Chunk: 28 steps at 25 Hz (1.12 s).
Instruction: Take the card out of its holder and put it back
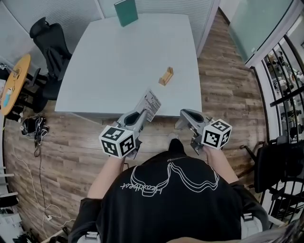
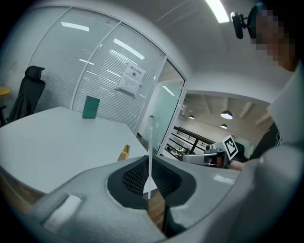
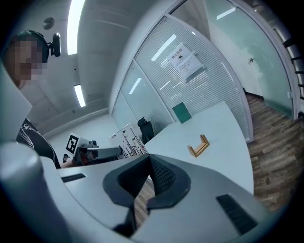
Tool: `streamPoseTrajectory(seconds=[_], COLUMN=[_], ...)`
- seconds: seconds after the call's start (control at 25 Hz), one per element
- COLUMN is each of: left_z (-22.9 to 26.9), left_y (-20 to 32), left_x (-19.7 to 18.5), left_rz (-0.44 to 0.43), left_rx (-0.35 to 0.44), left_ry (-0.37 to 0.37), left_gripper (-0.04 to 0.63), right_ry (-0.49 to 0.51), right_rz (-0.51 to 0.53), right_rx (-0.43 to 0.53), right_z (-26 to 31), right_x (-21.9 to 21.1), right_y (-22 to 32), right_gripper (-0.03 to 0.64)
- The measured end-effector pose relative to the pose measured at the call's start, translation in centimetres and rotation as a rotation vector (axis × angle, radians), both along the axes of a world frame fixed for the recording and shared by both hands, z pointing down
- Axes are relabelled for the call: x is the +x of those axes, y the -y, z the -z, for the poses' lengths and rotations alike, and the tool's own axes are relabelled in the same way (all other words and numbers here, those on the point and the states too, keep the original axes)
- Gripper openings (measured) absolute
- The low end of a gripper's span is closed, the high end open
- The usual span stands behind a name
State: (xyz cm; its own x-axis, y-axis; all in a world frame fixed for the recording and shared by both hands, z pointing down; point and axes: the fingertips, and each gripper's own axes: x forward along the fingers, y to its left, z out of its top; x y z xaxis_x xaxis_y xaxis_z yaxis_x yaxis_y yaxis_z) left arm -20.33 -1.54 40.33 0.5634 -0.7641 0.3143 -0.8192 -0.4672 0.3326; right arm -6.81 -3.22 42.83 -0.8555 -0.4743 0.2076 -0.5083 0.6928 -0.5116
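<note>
My left gripper [image 1: 142, 114] is shut on a white printed card [image 1: 150, 104], held up over the near edge of the white table [image 1: 118, 61]. In the left gripper view the card [image 2: 150, 142] stands edge-on as a thin line pinched between the pads of that gripper [image 2: 150, 166]. The small wooden card holder [image 1: 166, 76] sits empty on the table, further in and to the right; it also shows as the holder [image 2: 124, 152] and the holder [image 3: 199, 145]. My right gripper [image 1: 184, 115] hovers beside the table edge, its jaws together with nothing between them [image 3: 149, 156].
A green board [image 1: 126, 12] stands at the table's far edge. A black office chair [image 1: 50, 42] is at the left, a round wooden table [image 1: 14, 83] beyond it. Glass partitions enclose the room; wooden floor lies below the grippers.
</note>
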Motion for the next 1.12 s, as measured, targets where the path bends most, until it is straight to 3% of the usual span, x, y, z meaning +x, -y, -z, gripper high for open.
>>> streamPoseTrajectory(seconds=[0.16, 0.72, 1.12], left_z=[-0.9, -0.1, 0.8], left_y=[-1.9, -3.5, -0.5], left_x=[0.5, 4.0, 3.9], left_rz=[-0.008, -0.063, -0.037], left_rx=[-0.046, -0.008, 0.022], left_ry=[-0.062, -0.045, -0.032], left_gripper=[0.025, 0.025, 0.025], right_ry=[0.002, -0.007, 0.039], right_rz=[0.003, -0.044, -0.051], right_rx=[-0.014, -0.017, -0.047], right_z=[-0.8, -0.6, -0.6], right_x=[-0.3, 2.4, 3.2], right_y=[-1.3, -3.5, -1.5], right_gripper=[0.009, 0.009, 0.009])
